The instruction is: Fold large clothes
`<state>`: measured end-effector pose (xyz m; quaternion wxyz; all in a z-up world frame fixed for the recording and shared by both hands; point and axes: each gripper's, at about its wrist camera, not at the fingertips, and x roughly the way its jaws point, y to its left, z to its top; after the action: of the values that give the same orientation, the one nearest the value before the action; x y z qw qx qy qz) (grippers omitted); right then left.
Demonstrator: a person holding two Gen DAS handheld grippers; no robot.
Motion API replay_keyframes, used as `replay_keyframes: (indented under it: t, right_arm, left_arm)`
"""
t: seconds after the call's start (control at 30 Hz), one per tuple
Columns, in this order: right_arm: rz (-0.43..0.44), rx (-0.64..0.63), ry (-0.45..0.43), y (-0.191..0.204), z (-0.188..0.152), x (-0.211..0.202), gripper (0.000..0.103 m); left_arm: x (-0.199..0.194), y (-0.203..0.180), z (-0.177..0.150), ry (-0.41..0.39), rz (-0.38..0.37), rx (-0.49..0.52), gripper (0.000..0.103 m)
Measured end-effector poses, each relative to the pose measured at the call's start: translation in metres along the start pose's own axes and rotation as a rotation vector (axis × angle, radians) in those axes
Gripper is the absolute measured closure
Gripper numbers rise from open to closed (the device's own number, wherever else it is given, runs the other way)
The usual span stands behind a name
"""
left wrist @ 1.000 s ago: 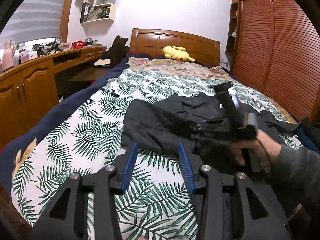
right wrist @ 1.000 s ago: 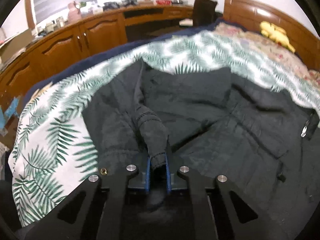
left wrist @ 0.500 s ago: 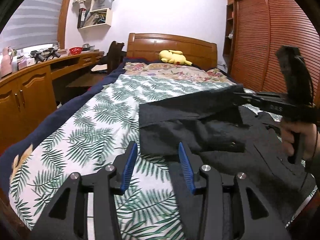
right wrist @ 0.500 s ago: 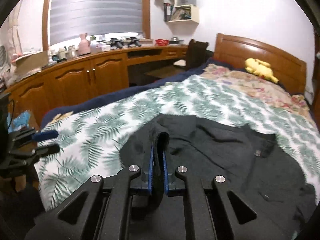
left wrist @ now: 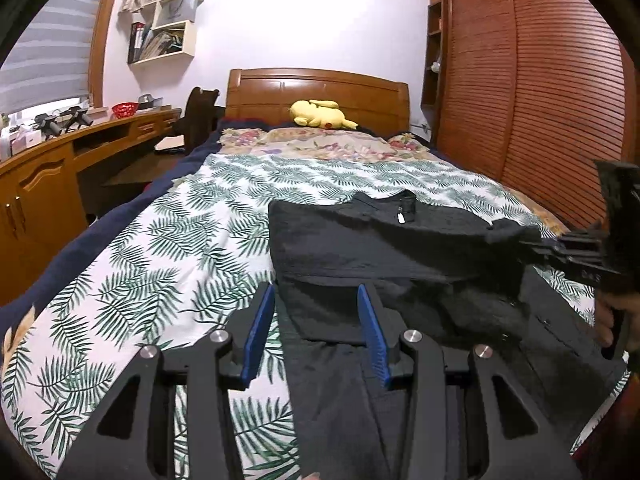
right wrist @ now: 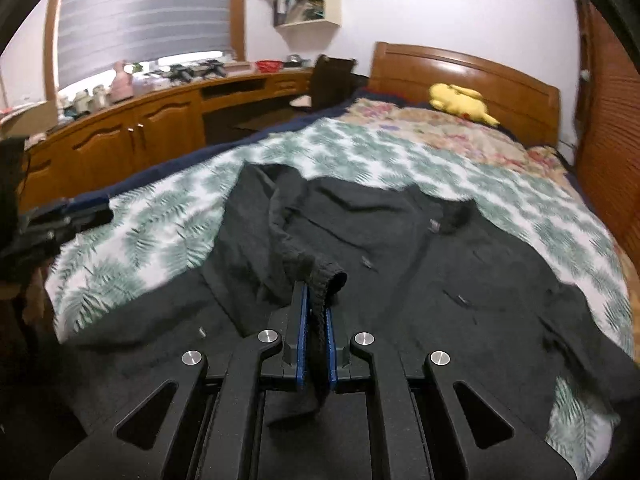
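1. Right gripper (right wrist: 316,332) clamped on a ribbed sleeve cuff (right wrist: 328,280) of the dark jacket (right wrist: 400,264), lifting that sleeve above the rest of the cloth; left gripper (left wrist: 316,320) gaping wide, holding nothing, poised low over the jacket's near-left edge.
2. Jacket spread on the bed, toward the foot and right half; left part already turned over onto the body in a straight fold (left wrist: 340,248); right side, hem and lifted sleeve not yet gathered; judged early to midway, with sleeve to lay in, further folds and smoothing left.
3. Underneath, a palm-leaf bedspread (left wrist: 168,264), soft and slightly rumpled; floral pillow (left wrist: 304,144) and yellow plush toy (left wrist: 320,114) by the wooden headboard (left wrist: 320,88).
4. Round about, a wooden desk and cabinets (right wrist: 132,136) along one side, slatted wardrobe doors (left wrist: 532,92) on the other, wall shelves (left wrist: 164,36), closed blinds (right wrist: 144,12).
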<state>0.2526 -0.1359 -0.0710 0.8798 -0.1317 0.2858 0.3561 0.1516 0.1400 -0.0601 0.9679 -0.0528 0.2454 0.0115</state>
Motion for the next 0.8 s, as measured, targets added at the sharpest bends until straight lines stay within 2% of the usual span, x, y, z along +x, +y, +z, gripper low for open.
replay_keyframes:
  t: [0.37, 0.67, 0.8]
  right_arm:
    - [-0.112, 0.096, 0.045, -0.032, -0.058, -0.044, 0.098]
    - [-0.183, 0.228, 0.164, -0.057, -0.105, -0.036, 0.097]
    - [-0.219, 0.216, 0.156, -0.054, -0.104, -0.042, 0.092]
  left_arm:
    - [0.007, -0.025, 0.007, 0.0, -0.044, 0.027, 0.061]
    - [0.014, -0.042, 0.007, 0.009, -0.086, 0.048, 0.061]
    - [0.016, -0.049, 0.007, 0.012, -0.103, 0.065, 0.061]
